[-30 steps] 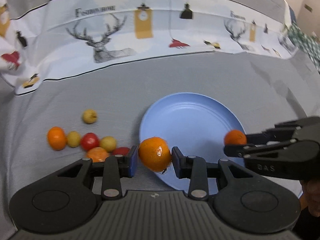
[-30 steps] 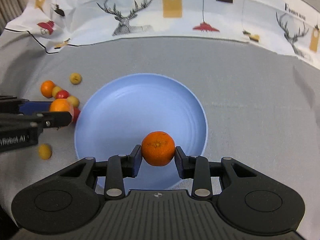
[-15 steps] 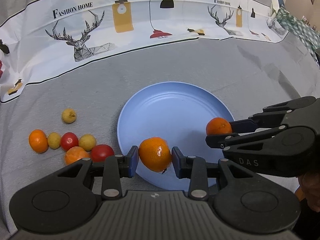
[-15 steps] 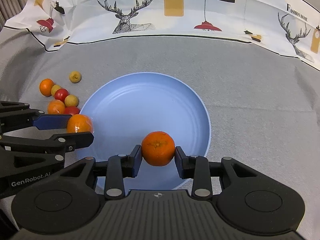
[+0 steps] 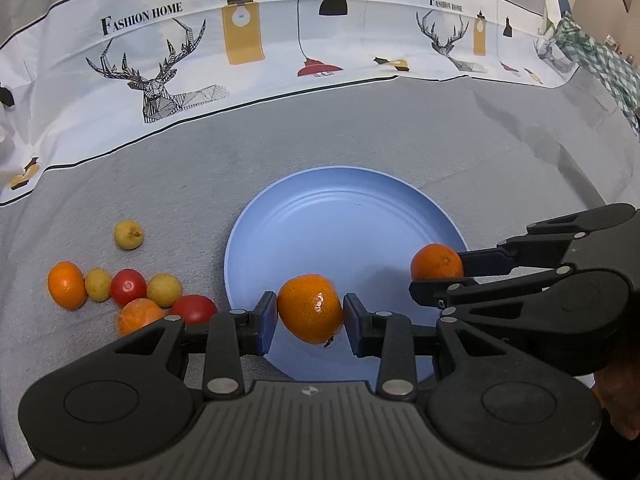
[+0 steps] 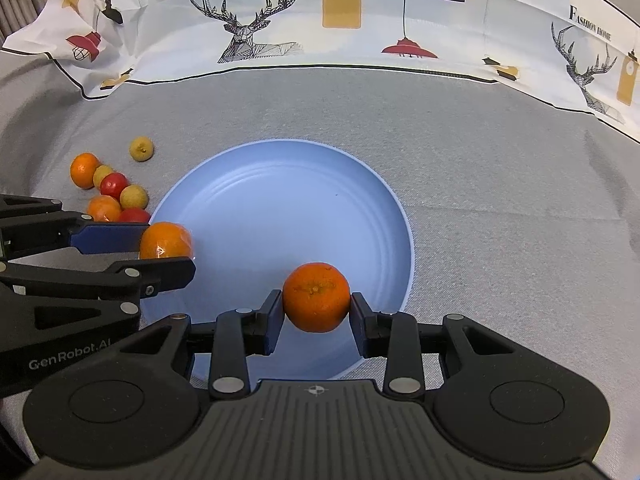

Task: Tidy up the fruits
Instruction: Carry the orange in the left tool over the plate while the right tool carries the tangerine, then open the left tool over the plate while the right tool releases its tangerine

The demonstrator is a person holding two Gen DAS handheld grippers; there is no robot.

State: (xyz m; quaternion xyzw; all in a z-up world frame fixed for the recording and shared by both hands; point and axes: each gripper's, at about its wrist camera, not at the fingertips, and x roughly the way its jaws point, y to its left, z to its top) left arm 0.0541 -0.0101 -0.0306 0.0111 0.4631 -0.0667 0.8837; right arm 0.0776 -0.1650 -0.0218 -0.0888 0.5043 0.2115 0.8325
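Observation:
A blue plate [image 5: 344, 216] lies on the grey cloth; it also shows in the right wrist view [image 6: 280, 184]. My left gripper [image 5: 310, 322] is shut on a glossy orange [image 5: 310, 308], held over the plate's near left rim; the same orange shows in the right wrist view [image 6: 166, 240]. My right gripper [image 6: 316, 312] is shut on a second orange [image 6: 316, 298] over the plate's near right part; it shows in the left wrist view [image 5: 437, 262]. Loose fruit [image 5: 128, 288] lies left of the plate.
The loose fruit is two oranges, two red tomatoes [image 6: 114, 184] and three small yellow fruits, one apart at the back [image 6: 141, 149]. A white printed cloth [image 6: 320, 20] rises behind the grey cloth. A green checked fabric [image 5: 600, 68] lies far right.
My left gripper has carried its orange rightward, from the plate's left edge to over its rim. My right gripper holds its orange over the plate, nearly still.

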